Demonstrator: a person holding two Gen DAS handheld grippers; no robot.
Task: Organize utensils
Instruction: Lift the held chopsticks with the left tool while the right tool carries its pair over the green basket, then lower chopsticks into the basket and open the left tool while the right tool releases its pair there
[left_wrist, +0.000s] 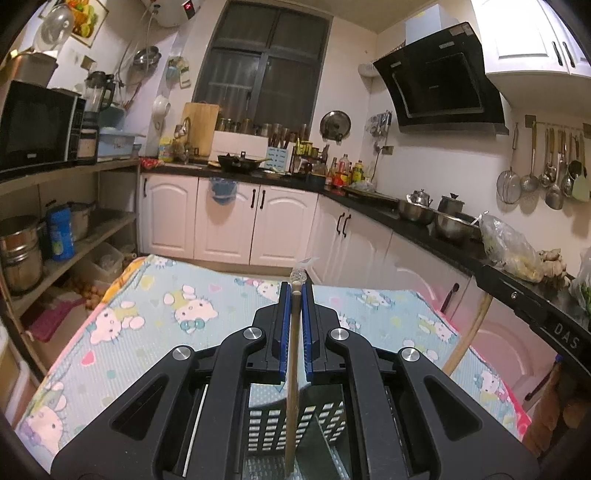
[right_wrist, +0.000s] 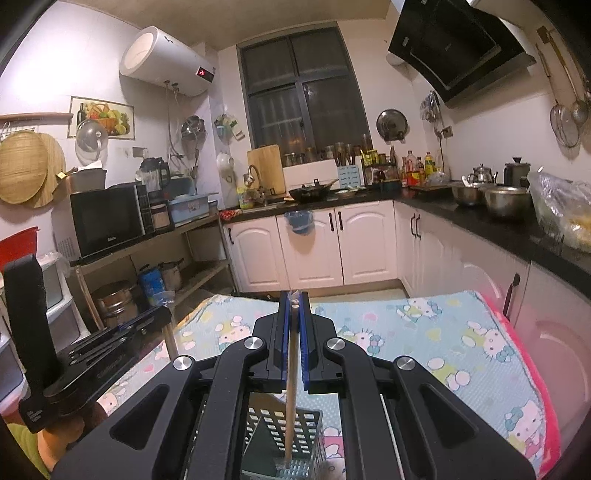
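Directly below each hand-held gripper stands the perforated holder (right_wrist: 291, 439), and both sticks point down at it. The right hand-held gripper (right_wrist: 294, 314) is clenched on a chopstick (right_wrist: 290, 398) hanging near upright, its lower end already inside the holder. The left hand-held gripper (left_wrist: 295, 306) likewise grips its chopstick (left_wrist: 291, 398) with its long axis near upright over the holder's near compartment. I judge the right one nearer to seating.

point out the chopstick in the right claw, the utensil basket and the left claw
chopstick (right_wrist: 291, 373), right wrist view, middle of the wooden shaft
utensil basket (right_wrist: 310, 435), right wrist view, perforated side wall
left claw (left_wrist: 295, 291), left wrist view, between the blue fingertips
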